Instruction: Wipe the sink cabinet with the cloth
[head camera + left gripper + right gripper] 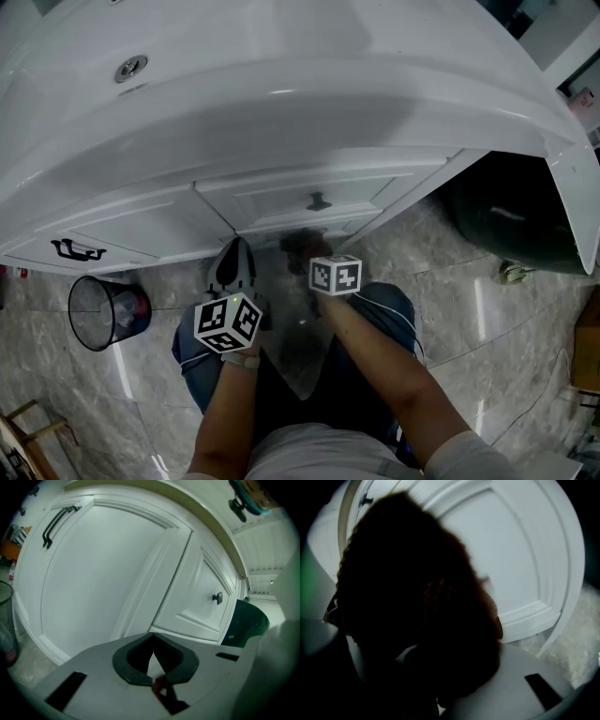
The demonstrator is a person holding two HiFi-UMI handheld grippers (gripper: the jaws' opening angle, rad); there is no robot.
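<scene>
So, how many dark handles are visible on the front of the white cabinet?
2. A bar handle is on the left door, and a small knob is on the middle panel. The cloth covers part of the front, so more may be hidden.

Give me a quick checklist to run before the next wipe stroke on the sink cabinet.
1. cloth clamped in the right tongs: ok.
2. left tongs closed, holding nothing: ok.
3. Cloth pressed against the cabinet door: cannot tell, because the cloth blocks that view.
4. drawer knob apart from the cloth: ok.
5. waste bin off to the left, away from both arms: ok.
</scene>
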